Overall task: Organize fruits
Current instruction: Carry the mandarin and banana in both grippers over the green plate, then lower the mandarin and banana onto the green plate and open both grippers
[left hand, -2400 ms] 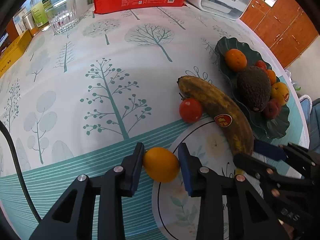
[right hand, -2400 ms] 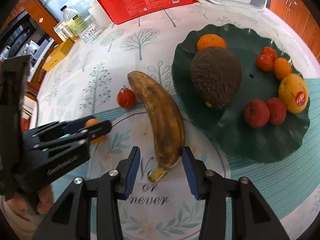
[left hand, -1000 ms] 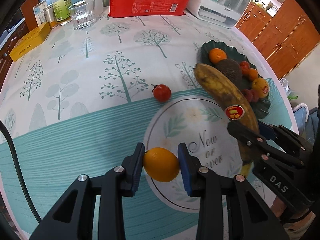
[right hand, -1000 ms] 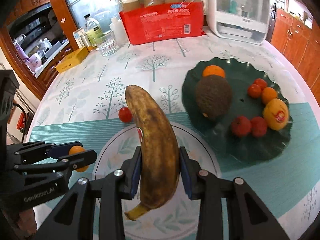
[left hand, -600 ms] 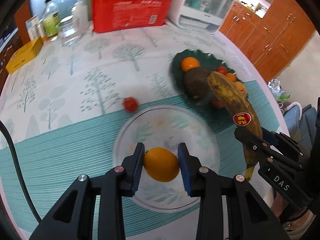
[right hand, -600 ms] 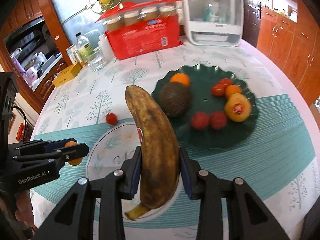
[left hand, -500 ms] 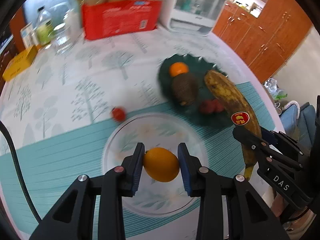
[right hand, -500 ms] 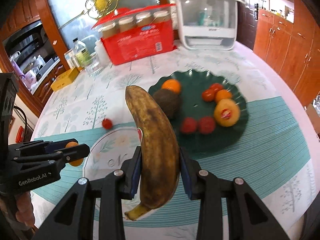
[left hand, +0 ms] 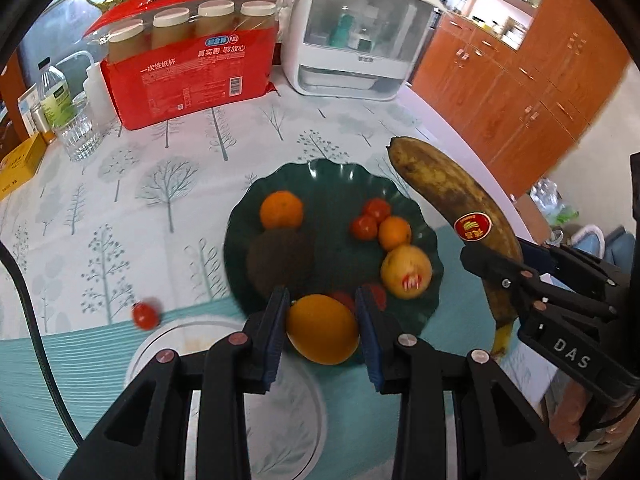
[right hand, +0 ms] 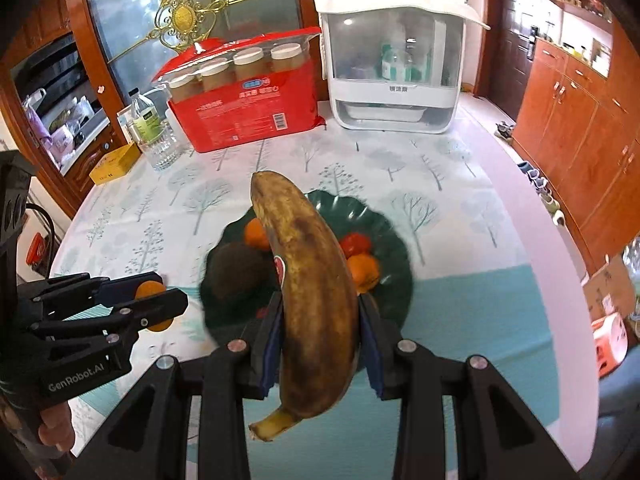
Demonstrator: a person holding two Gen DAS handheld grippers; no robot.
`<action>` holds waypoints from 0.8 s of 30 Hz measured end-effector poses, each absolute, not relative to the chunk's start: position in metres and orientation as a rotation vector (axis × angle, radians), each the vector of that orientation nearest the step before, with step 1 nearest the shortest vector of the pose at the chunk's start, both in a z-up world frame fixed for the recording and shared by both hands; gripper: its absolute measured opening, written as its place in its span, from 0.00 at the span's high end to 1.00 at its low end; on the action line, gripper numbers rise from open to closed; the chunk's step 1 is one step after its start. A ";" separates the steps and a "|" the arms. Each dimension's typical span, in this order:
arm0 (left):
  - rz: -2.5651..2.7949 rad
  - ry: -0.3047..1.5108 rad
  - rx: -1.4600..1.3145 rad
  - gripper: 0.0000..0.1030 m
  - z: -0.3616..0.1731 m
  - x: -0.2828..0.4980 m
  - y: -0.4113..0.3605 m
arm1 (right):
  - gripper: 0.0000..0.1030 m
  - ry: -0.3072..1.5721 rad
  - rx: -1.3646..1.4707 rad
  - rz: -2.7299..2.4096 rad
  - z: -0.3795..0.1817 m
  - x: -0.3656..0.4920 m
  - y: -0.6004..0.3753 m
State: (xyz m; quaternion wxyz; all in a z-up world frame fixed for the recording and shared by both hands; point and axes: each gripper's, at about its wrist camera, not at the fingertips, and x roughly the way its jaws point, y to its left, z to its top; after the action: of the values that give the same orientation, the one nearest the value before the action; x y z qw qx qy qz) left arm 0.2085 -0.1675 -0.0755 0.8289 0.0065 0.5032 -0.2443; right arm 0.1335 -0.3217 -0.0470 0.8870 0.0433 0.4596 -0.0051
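My left gripper [left hand: 322, 330] is shut on an orange fruit [left hand: 322, 329], held in the air over the near rim of the dark green leaf-shaped plate [left hand: 334, 184]. My right gripper [right hand: 320, 340] is shut on a brown-spotted banana [right hand: 312, 280] with a red sticker, lifted above the same plate [right hand: 384, 224]. From the left wrist view the banana [left hand: 452, 200] hangs at the plate's right side. The plate holds an avocado [left hand: 280, 260], a tangerine [left hand: 281, 210], small tomatoes [left hand: 370, 218] and a yellow fruit [left hand: 406, 271]. A red tomato [left hand: 145, 315] lies on the tablecloth to the plate's left.
At the back stand a red pack of paper cups [left hand: 188, 68], a white cabinet appliance [left hand: 356, 36], a glass [left hand: 80, 134], bottles [left hand: 52, 92] and a yellow box [left hand: 18, 162]. The round table's edge [right hand: 532, 264] curves on the right, with wooden cabinets [right hand: 580, 120] beyond.
Both grippers have risen and travelled from over the printed circle on the cloth toward the green plate, carrying the orange fruit and the banana. The plate now sits directly ahead of both.
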 end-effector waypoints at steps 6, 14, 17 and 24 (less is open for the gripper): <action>-0.440 1.083 -0.016 0.68 -0.096 0.236 -0.200 | 0.66 1.019 0.122 0.058 -0.065 0.179 -0.348; -0.403 1.110 -0.009 0.68 -0.126 0.245 -0.223 | 0.66 1.106 0.159 0.150 -0.100 0.230 -0.347; -0.388 1.117 0.000 0.68 -0.132 0.245 -0.224 | 0.66 1.140 0.148 0.174 -0.113 0.237 -0.341; -0.348 1.103 0.001 0.65 -0.128 0.248 -0.220 | 0.66 1.187 0.143 0.196 -0.128 0.245 -0.338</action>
State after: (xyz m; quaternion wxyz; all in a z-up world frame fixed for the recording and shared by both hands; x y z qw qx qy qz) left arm 0.2483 -0.2195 -0.1276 0.8374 0.0006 0.5213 -0.1646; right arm 0.2455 -0.3378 -0.1281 0.8222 0.0673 0.5577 0.0919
